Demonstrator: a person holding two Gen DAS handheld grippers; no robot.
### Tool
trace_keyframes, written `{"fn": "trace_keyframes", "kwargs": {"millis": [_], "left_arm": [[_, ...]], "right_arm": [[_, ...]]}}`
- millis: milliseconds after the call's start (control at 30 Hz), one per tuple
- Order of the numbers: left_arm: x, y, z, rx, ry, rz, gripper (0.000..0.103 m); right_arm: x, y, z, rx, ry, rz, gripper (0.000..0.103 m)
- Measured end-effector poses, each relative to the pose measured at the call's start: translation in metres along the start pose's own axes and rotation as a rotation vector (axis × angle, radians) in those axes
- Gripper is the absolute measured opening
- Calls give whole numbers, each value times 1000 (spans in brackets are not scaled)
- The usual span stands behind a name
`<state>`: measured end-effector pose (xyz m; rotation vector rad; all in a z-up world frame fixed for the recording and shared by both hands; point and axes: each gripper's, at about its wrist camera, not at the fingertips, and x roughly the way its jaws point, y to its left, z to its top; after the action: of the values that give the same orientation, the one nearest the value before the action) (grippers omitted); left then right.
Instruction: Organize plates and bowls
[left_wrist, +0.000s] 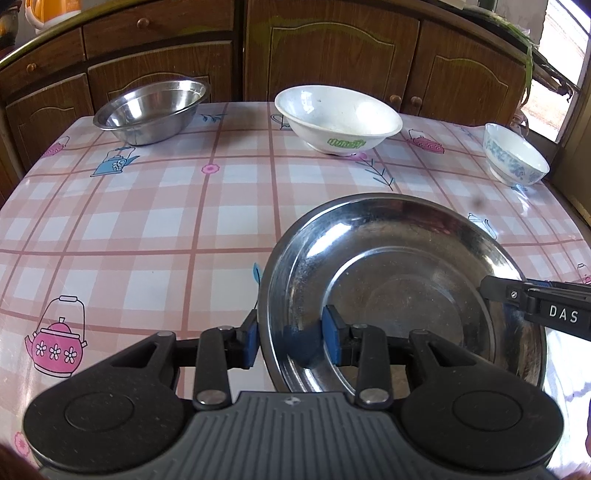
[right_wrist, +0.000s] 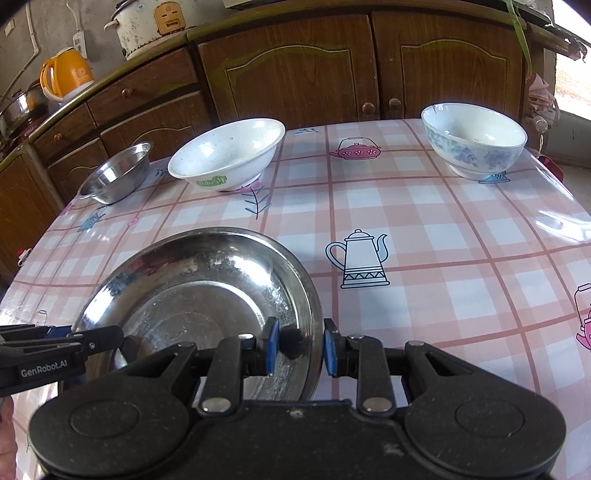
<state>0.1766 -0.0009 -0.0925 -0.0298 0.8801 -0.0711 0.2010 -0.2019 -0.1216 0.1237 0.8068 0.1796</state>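
— Left wrist view: where's the steel plate (left_wrist: 402, 291)?
— On the table (left_wrist: 147, 221), its left rim between the left gripper (left_wrist: 291, 341) pads, pinched.
— And the right gripper (right_wrist: 299, 347)?
— Its jaws pinch the opposite rim.

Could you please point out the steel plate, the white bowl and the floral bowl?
steel plate (left_wrist: 406, 280): left wrist view, inner base.
white bowl (left_wrist: 332, 110): left wrist view, inside wall.
floral bowl (right_wrist: 469, 155): right wrist view, outer wall.

Your left matte black claw (left_wrist: 290, 338) carries blue pads, silver rivets and a ribbed grey housing; your right black claw (right_wrist: 298, 349) looks alike, seemingly lettered "DAS".
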Motion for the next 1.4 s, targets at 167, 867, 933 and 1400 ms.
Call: {"fn": "trace_keyframes", "kwargs": {"millis": [167, 867, 933, 1400], "left_arm": [[-1, 0, -2, -3, -6, 0, 36], [-42, 22, 8, -50, -67, 39, 74], [-49, 27, 11, -57, -77, 52, 78], [-87, 67, 28, -112, -123, 134, 87]], "right_arm": [[-1, 0, -1, -1, 0, -1, 32], [-52, 5, 21, -37, -119, -47, 53], [-59, 14, 26, -53, -132, -29, 55], [-76, 79, 48, -127, -159, 63, 64]]}}
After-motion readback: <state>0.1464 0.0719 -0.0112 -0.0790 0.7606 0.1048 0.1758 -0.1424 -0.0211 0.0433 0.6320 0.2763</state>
